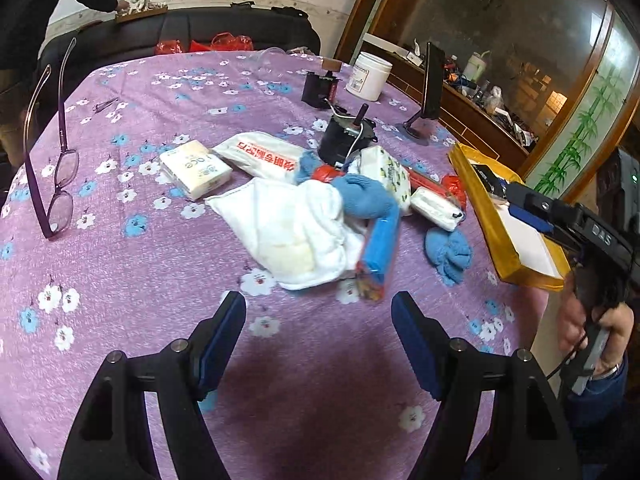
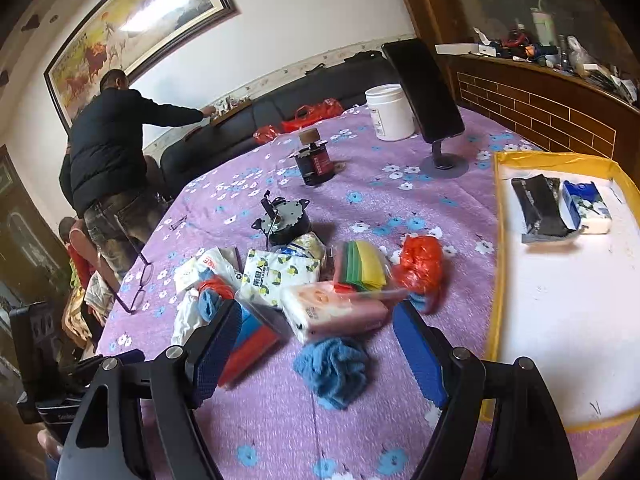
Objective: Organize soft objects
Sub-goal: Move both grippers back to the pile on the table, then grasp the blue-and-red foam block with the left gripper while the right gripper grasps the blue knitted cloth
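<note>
step: going for the pile | left hand-held gripper (image 1: 318,314) spread wide, empty, aimed at white towel (image 1: 296,232) mid-counter (image 1: 140,280) | right hand-held gripper (image 2: 318,330) wide too, empty, over blue cloth (image 2: 332,368) | tip: pinch one item, lift clear, then yellow tray (image 2: 496,264)

Left claw (image 1: 318,344) spread wide and empty above purple floral tablecloth (image 1: 120,280), white towel (image 1: 296,232) just ahead, yellow tray (image 1: 480,184) right

Blue sponge pack (image 1: 382,240) motion-blurred; red bag (image 2: 420,268) smeared; tray (image 2: 496,240) cut off right.
</note>
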### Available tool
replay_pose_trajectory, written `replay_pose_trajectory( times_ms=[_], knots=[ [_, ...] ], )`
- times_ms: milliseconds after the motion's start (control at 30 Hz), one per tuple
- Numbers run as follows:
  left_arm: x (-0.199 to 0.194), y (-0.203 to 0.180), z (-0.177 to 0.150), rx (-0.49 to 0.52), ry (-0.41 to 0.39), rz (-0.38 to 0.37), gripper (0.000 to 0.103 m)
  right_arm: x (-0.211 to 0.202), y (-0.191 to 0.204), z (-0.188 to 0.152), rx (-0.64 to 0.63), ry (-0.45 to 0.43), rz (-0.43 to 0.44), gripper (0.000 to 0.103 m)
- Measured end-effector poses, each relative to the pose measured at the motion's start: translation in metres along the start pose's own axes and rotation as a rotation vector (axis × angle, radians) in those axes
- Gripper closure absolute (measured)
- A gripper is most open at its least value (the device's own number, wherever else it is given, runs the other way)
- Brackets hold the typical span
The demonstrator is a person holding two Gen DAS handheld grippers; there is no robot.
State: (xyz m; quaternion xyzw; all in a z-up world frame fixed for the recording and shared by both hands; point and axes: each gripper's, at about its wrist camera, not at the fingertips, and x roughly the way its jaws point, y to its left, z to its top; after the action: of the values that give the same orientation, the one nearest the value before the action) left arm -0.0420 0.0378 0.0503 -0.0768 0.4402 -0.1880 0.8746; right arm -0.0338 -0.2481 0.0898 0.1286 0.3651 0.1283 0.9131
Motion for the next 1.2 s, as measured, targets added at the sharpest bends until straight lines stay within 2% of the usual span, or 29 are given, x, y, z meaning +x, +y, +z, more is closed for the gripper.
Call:
replay_pose_trajectory(
  times_ms=[133, 300, 400, 500, 633, 700, 733, 800, 833, 867, 1000, 1200],
  knots=[
    [0.005, 0.009, 0.001, 0.022, 0.024, 0.004, 0.024, 0.010, -0.005, -0.001, 0.011, 0.015, -0.033, 0.021],
    [0.015, 0.006, 0.006, 0.029, 0.057, 0.015, 0.024, 0.016, -0.010, -0.001, 0.006, 0.011, -0.026, 0.021],
    [0.015, -0.011, 0.008, 0.046, 0.052, 0.014, 0.024, 0.015, -0.015, -0.004, -0.007, 0.009, -0.012, 0.021],
    [0.003, -0.036, 0.011, 0.090, 0.004, 0.023, 0.024, 0.008, -0.020, -0.007, -0.033, 0.000, -0.013, 0.021],
    [0.012, -0.071, 0.019, 0.198, 0.001, 0.093, 0.025, 0.002, -0.030, -0.015, -0.054, 0.002, 0.008, 0.021],
    [0.029, -0.083, 0.021, 0.236, 0.027, 0.127, 0.035, 0.001, -0.033, -0.021, -0.075, 0.023, 0.029, 0.021],
    [0.039, -0.088, 0.022, 0.251, 0.040, 0.136, 0.045, 0.000, -0.034, -0.024, -0.084, 0.025, 0.033, 0.021],
    [0.063, -0.092, 0.024, 0.258, 0.077, 0.168, 0.047, -0.003, -0.036, -0.029, -0.099, 0.037, 0.047, 0.021],
    [0.072, -0.092, 0.026, 0.256, 0.090, 0.190, 0.056, -0.004, -0.036, -0.032, -0.109, 0.043, 0.053, 0.021],
    [0.079, -0.093, 0.027, 0.258, 0.100, 0.192, 0.059, -0.005, -0.035, -0.035, -0.119, 0.046, 0.054, 0.021],
    [0.101, -0.097, 0.036, 0.272, 0.117, 0.190, 0.057, -0.002, -0.024, -0.042, -0.196, 0.069, 0.069, 0.021],
    [0.104, -0.100, 0.034, 0.276, 0.123, 0.182, 0.057, 0.022, -0.010, -0.044, -0.273, 0.121, 0.062, 0.021]
  ],
)
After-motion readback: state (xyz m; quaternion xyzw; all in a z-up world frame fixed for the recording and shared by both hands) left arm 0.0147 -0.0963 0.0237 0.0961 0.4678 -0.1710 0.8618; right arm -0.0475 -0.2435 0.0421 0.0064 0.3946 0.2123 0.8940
